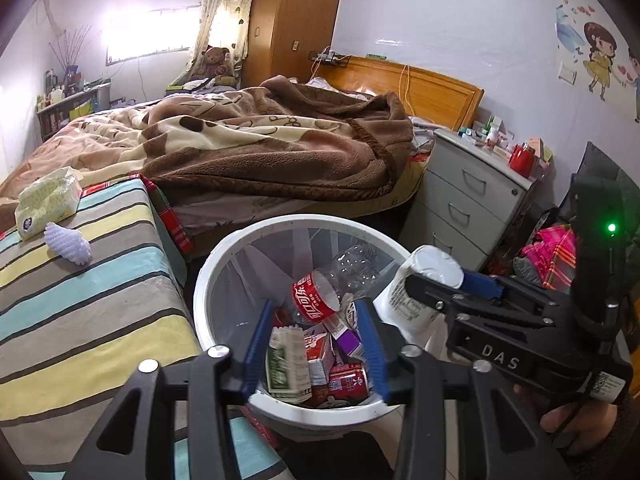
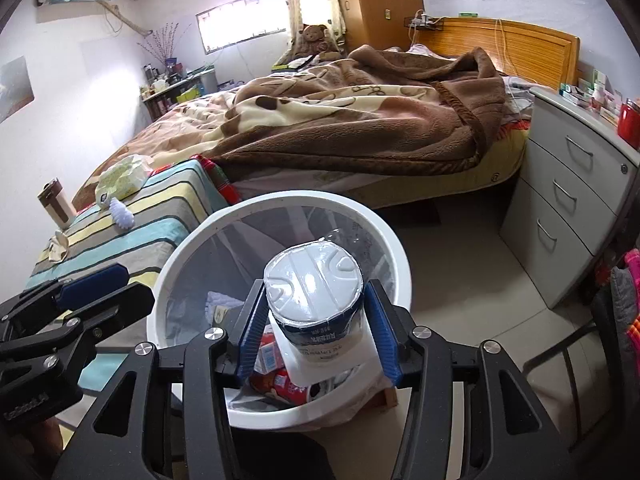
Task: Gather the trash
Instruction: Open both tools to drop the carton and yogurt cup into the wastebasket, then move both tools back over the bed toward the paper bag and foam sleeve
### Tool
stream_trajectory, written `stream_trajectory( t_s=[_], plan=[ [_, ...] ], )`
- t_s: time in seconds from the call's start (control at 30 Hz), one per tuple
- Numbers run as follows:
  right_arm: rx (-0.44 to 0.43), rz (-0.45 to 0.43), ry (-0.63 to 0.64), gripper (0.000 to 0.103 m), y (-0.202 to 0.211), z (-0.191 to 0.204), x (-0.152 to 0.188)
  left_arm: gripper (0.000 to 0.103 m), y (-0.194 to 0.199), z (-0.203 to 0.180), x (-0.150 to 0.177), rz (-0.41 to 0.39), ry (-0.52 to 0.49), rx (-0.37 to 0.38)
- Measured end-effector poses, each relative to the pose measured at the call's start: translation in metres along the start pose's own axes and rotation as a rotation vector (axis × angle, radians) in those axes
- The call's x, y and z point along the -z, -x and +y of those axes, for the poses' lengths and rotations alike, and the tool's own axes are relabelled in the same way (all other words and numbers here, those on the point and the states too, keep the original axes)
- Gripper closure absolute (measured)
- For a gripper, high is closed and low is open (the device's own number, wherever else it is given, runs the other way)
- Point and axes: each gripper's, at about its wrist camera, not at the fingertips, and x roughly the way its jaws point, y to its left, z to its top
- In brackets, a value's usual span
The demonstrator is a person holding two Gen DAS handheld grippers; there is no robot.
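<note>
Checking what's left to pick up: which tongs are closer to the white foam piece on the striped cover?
Left. The left tongs hover open over the bin, beside the striped cover where the foam piece lies. The right tongs, holding the white cup, are on the bin's far side.

Daylight blows out the window [image 1: 148,32] — edges bend, corners dark.

We see the right hand-held gripper [image 1: 448,280]: black frame w/ triangular cutouts, silver screws, blue ribbed pads, white "DAS" lettering, green LED, QR-type sticker, bare skin at the grip. Left hand-held gripper [image 1: 316,344]: same black frame, silver screws, blue pads.
</note>
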Motion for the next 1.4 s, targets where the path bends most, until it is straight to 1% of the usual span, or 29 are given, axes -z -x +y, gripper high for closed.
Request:
stream_trajectory(
  t_s=[0.07, 0.1, 0.37, 0.63, 1.07, 1.27, 1.4],
  plan=[
    [0.009, -0.003, 0.001, 0.038, 0.000, 0.001, -0.001, 0.048, 0.002, 0.001, 0.000, -0.006, 0.002, -0.006],
    [0.009, -0.007, 0.000, 0.038, 0.001, 0.001, -0.001, 0.048, 0.004, 0.002, 0.000, -0.012, -0.001, -0.011],
    [0.008, -0.031, -0.014, 0.038, 0.006, 0.004, -0.003, 0.047, 0.017, 0.010, 0.000, -0.031, 0.020, -0.029],
    [-0.007, -0.051, -0.001, 0.038, 0.010, 0.018, -0.005, 0.047, 0.035, 0.022, 0.003, -0.054, 0.041, -0.048],
    [-0.059, -0.083, 0.019, 0.038, 0.016, 0.047, -0.005, 0.047, 0.070, 0.055, 0.008, -0.105, 0.074, -0.130],
    [-0.098, -0.095, 0.029, 0.038, 0.013, 0.064, -0.007, 0.047, 0.083, 0.072, 0.010, -0.124, 0.090, -0.164],
    [-0.122, -0.097, 0.047, 0.038, 0.010, 0.076, -0.009, 0.047, 0.092, 0.088, 0.012, -0.139, 0.108, -0.202]
  ],
)
